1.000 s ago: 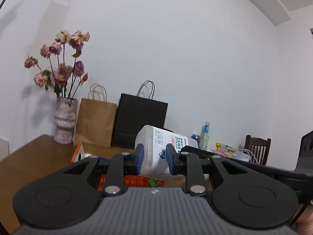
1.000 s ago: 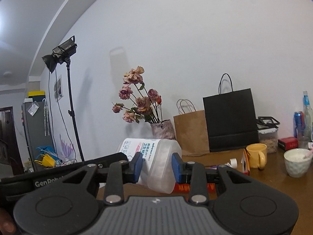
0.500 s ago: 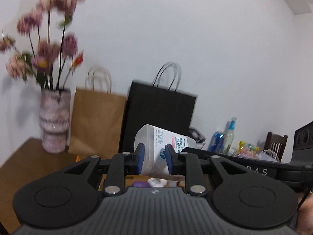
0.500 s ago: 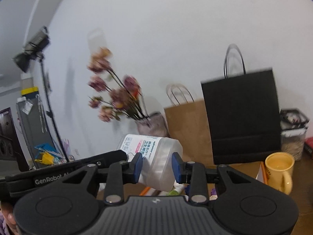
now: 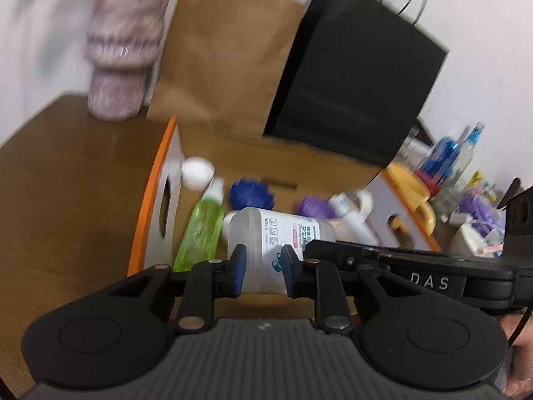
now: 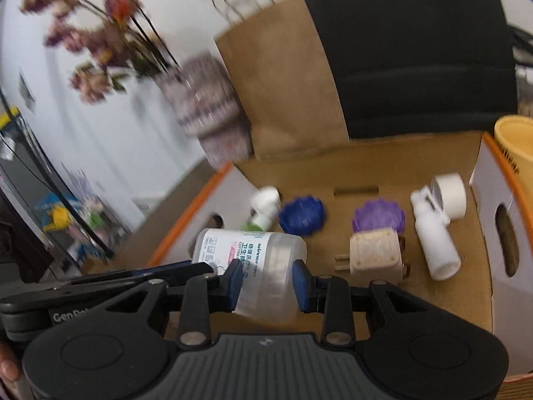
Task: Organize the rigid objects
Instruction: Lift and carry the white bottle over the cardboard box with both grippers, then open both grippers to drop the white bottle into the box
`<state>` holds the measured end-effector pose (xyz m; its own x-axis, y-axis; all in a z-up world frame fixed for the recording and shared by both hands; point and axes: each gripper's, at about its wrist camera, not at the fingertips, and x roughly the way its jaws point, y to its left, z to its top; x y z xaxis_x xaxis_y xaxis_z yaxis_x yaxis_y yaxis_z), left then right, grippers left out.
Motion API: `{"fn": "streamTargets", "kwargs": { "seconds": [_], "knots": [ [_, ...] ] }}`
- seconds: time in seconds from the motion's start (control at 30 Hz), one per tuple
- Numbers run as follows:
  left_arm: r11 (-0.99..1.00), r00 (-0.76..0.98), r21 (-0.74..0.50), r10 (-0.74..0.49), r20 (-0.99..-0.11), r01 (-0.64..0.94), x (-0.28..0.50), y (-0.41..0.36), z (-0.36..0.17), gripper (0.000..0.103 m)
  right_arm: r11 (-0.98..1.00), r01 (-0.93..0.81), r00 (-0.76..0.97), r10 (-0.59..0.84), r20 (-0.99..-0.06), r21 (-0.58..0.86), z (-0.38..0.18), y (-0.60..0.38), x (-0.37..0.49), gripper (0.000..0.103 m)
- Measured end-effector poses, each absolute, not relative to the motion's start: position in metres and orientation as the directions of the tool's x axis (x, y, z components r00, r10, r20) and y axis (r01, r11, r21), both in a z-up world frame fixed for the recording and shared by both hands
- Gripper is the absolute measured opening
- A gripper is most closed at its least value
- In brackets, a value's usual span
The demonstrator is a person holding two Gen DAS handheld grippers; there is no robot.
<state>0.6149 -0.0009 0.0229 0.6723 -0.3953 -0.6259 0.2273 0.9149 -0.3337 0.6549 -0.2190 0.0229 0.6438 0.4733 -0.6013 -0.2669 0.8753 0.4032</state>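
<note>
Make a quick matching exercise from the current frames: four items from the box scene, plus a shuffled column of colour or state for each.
Items:
1. clear jar
2. spray bottle
3. mug
4. tape roll

Descriptions:
A. green, lying in the cardboard box
B. white, in the box's right part
C. held from both ends by the left gripper and right gripper
D. yellow, outside the box

Pairs: 1-C, 2-A, 3-D, 4-B
</note>
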Motion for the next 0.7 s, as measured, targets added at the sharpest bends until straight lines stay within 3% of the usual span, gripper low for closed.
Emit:
{"fn": "streamTargets", "kwargs": {
  "seconds": [0.2,0.33,0.37,0.43,0.5,0.57,0.63,0.7],
  "knots": [
    [0.937,0.643,-0.289,-0.347,-0.683,0.198,0.626,-0.005,0.015,0.024,0.875,-0.235,0.591,0.474,-0.653,0.422,0.013,-0.215,0.665,0.036],
    [0.944,0.659,-0.266,-0.326,-0.678,0.193,0.618,-0.002,0.023,0.039,0.901,-0.214,0.616,0.423,-0.664,0.376,0.025,-0.215,0.653,0.045],
    [0.95,0.669,-0.25,-0.311,-0.675,0.189,0.614,-0.002,0.028,0.05,0.907,-0.224,0.631,0.414,-0.657,0.356,0.033,-0.215,0.645,0.047],
    [0.961,0.714,-0.206,-0.274,-0.644,0.183,0.599,0.001,0.046,0.053,0.917,-0.239,0.659,0.395,-0.64,0.32,0.051,-0.219,0.632,0.05],
    [0.964,0.737,-0.184,-0.266,-0.621,0.192,0.585,0.003,0.066,0.057,0.93,-0.247,0.702,0.366,-0.611,0.272,0.074,-0.225,0.612,0.057],
    [0.969,0.794,-0.163,-0.247,-0.556,0.188,0.563,0.008,0.089,0.076,0.943,-0.246,0.752,0.331,-0.57,0.222,0.096,-0.232,0.59,0.076],
    [0.977,0.855,-0.136,-0.212,-0.474,0.167,0.538,0.012,0.107,0.082,0.96,-0.226,0.808,0.279,-0.519,0.165,0.117,-0.241,0.564,0.089],
    [0.98,0.882,-0.101,-0.197,-0.429,0.17,0.515,0.013,0.121,0.082,0.973,-0.207,0.848,0.232,-0.477,0.104,0.134,-0.248,0.539,0.091]
  ]
}}
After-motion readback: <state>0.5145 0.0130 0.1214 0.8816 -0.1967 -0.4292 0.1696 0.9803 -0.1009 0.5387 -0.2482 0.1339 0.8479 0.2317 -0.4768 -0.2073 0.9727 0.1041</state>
